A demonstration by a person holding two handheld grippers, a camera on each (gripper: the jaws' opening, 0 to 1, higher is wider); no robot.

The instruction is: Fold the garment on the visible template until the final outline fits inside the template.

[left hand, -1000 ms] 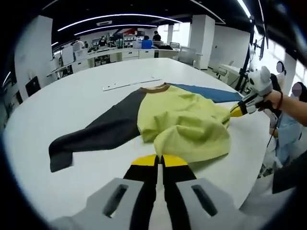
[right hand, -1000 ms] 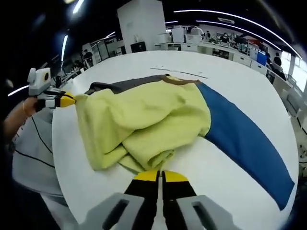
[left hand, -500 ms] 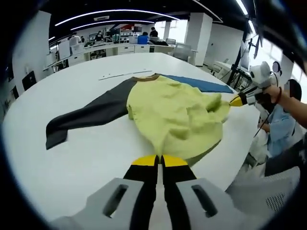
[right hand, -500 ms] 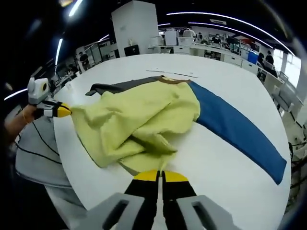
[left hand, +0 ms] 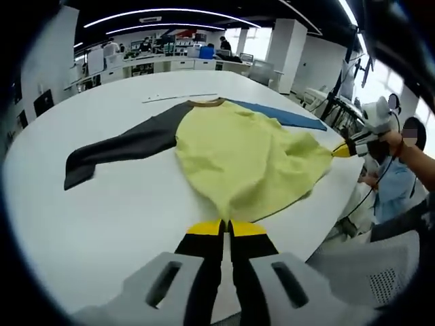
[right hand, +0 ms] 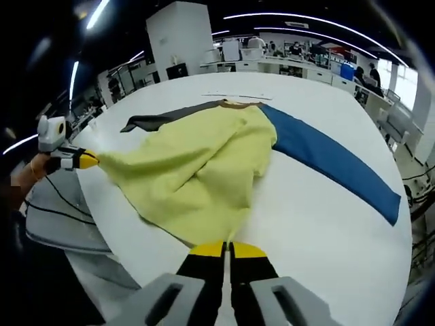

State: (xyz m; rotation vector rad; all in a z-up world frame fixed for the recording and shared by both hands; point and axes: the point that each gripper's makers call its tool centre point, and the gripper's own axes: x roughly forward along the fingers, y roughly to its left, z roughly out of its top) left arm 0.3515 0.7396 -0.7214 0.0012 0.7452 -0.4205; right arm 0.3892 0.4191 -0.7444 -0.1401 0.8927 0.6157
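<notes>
The garment (left hand: 251,156) lies spread on the white bench (left hand: 109,204), straight ahead of both tongs. Its body is yellow-green, one sleeve (left hand: 115,146) is dark grey and the other sleeve (right hand: 333,163) is blue.

The left tongs (left hand: 225,227) are closed on the lower hem of the garment, which meets their yellow tips. The right tongs (right hand: 226,249) are also closed on the hem, at another place along it.

In the left gripper view the right tongs come in from the right and pinch a corner of the yellow cloth. In the right gripper view the left tongs, held by a hand (right hand: 30,173), pinch the opposite corner at the left. The hem is stretched between them.
</notes>
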